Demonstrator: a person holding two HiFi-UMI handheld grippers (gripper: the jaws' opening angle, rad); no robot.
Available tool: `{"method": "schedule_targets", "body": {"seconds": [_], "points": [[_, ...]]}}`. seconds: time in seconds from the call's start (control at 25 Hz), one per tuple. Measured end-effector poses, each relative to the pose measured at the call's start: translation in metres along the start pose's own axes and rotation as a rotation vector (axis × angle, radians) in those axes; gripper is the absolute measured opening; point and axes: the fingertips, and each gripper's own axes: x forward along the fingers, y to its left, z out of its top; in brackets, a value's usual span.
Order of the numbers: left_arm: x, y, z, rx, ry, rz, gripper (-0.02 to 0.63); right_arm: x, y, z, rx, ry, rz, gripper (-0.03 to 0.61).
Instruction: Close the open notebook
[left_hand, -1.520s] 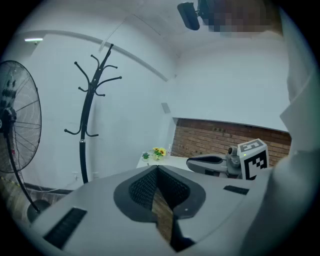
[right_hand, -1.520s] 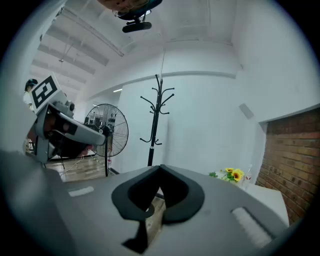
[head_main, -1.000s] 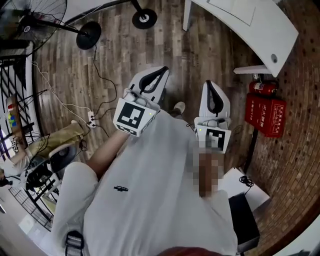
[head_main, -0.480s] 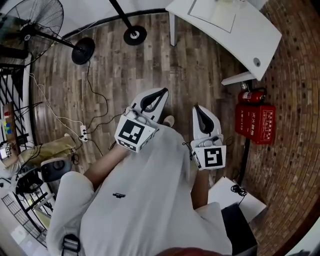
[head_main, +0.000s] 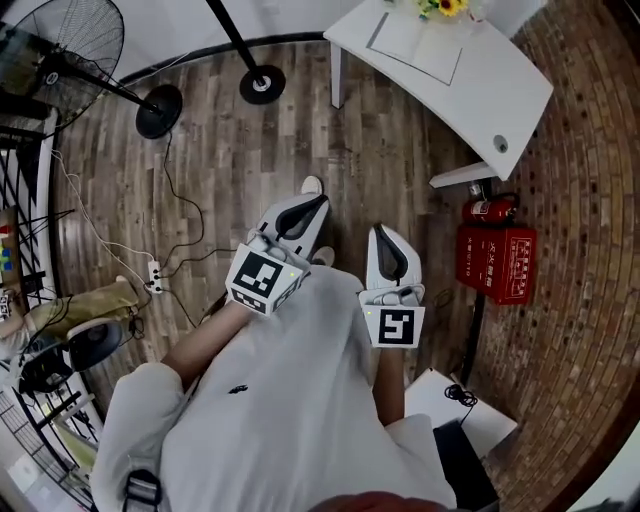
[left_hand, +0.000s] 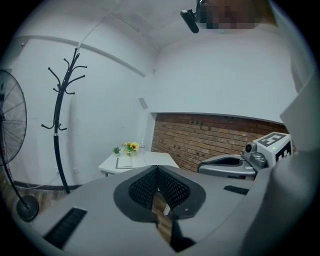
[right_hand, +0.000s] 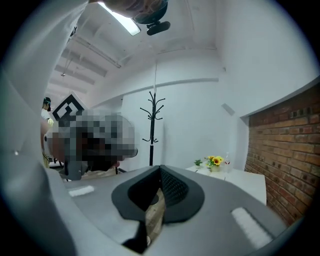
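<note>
Open white paper notebook (head_main: 415, 45) lies flat on the curved white desk (head_main: 500, 90) beside yellow flowers (head_main: 445, 7), well apart from both grippers; left gripper (head_main: 316, 203) and right gripper (head_main: 384, 233) hang over the wooden floor (head_main: 230, 150), fingers pressed together, empty. Best to approach first; then spread one gripper's fingers and catch a cover's edge.

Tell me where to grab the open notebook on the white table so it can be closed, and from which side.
Take the notebook by the outer edge of one cover, away from the middle fold: it lies open and flat on the table, so only a thin edge offers a pinch. Probably come from the near side, since the flowers stand just beyond it.
</note>
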Motion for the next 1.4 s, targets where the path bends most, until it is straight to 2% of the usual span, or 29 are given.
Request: {"method": "schedule_targets", "body": {"seconds": [0.2,0.44,0.52,0.64,0.76,0.88,1.08,1.4], "points": [[0.028,0.008,-0.002,-0.03,0.009,-0.024,0.009,0.017,-0.018,0.002,-0.053,0.016,-0.034,0.014],[0.069,0.041,0.02,-0.047,-0.012,-0.03,0.009,0.057,-0.049,-0.006,-0.011,0.065,-0.041,0.015],[0.082,0.056,0.03,-0.055,-0.019,-0.026,0.009,0.079,-0.055,-0.011,0.0,0.104,-0.017,0.036],[0.1,0.084,0.05,-0.06,-0.032,-0.022,0.009,0.119,-0.059,0.007,0.023,0.094,0.017,0.079],[0.116,0.123,0.07,-0.078,-0.053,-0.004,0.009,0.157,-0.068,0.017,0.0,0.094,0.041,0.112],[0.133,0.165,0.088,-0.095,-0.07,0.019,0.009,0.198,-0.083,0.022,0.003,0.107,0.027,0.112],[0.164,0.22,0.117,-0.081,-0.093,0.033,0.009,0.26,-0.105,0.037,0.0,0.106,0.032,0.098],[0.201,0.264,0.13,-0.092,-0.085,0.042,0.009,0.327,-0.13,0.035,-0.033,0.129,0.024,0.1]]}}
